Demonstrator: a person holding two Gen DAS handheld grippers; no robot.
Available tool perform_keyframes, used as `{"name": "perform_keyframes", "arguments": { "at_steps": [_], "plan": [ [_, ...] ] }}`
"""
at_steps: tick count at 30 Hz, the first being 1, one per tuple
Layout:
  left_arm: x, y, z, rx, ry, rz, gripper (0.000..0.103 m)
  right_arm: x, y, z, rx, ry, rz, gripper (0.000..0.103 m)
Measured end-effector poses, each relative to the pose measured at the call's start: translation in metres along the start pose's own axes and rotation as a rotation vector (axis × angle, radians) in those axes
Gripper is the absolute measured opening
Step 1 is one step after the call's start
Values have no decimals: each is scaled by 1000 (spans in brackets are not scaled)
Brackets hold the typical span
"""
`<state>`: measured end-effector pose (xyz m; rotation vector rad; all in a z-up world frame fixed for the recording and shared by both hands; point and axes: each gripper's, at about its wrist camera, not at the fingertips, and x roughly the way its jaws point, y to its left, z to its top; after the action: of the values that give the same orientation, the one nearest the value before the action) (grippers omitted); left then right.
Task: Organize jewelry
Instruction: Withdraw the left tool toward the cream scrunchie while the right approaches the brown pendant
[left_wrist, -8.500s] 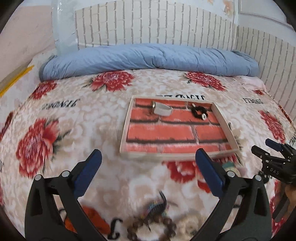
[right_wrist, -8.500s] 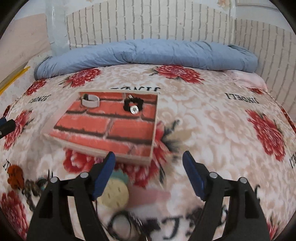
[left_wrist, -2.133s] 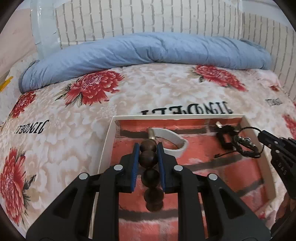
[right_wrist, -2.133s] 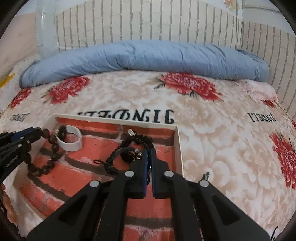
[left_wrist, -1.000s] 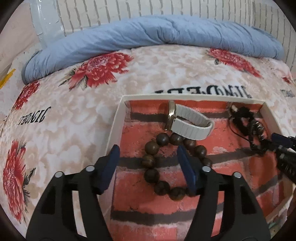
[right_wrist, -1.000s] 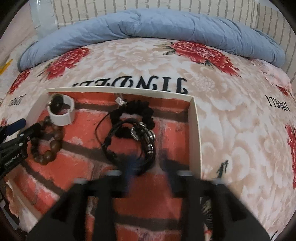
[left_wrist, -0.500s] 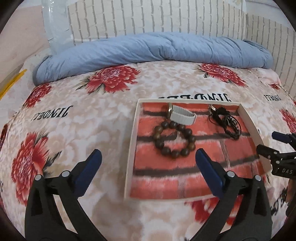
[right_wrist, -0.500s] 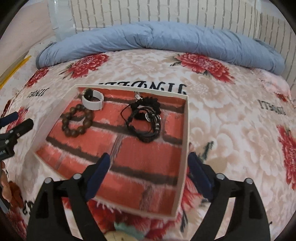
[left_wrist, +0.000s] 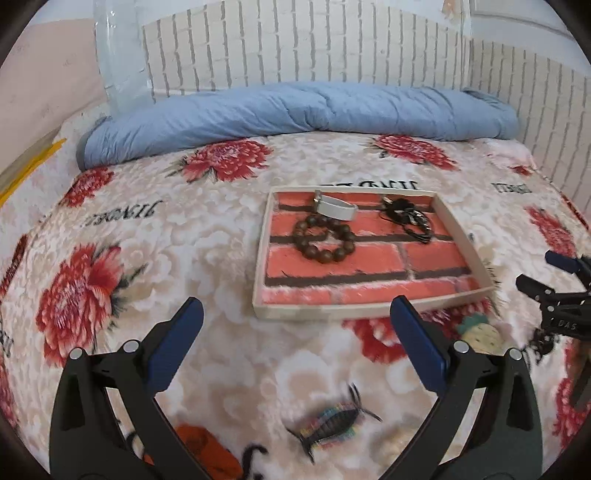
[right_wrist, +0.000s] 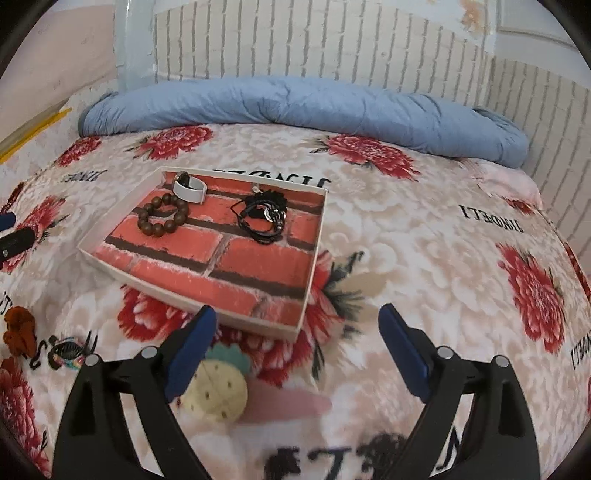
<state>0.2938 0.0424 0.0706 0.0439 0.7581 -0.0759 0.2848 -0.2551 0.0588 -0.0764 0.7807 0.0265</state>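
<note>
Jewelry tray with brick-pattern lining, lying flat on the flowered bedspread of a bed. Inside, toward the far edge: a brown bead bracelet, a white watch band just behind and touching it, and a tangle of black cord jewelry near the far right corner. On the bedspread before the tray: a pineapple-shaped piece, a multicoloured turtle-like piece and an orange piece. A rolled blue quilt lies along the white brick wall. Left gripper: fingers released, spread wide, nothing between them. Right gripper: jaws have just been opening, fingers released, nothing gripped; the pineapple-shaped piece lies under the left finger.
</note>
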Motion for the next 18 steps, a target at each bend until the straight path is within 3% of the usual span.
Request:
{"name": "perform_keyframes", "arguments": {
  "at_steps": [9,18],
  "plan": [
    [-29,-15,-41,-40,-16,-42,98,-35,2,-49,26,-56,-21,88],
    [-28,-38,-86,-32,11,-53,98,-31,0,-92,51,-37,-42,88]
  ]
}}
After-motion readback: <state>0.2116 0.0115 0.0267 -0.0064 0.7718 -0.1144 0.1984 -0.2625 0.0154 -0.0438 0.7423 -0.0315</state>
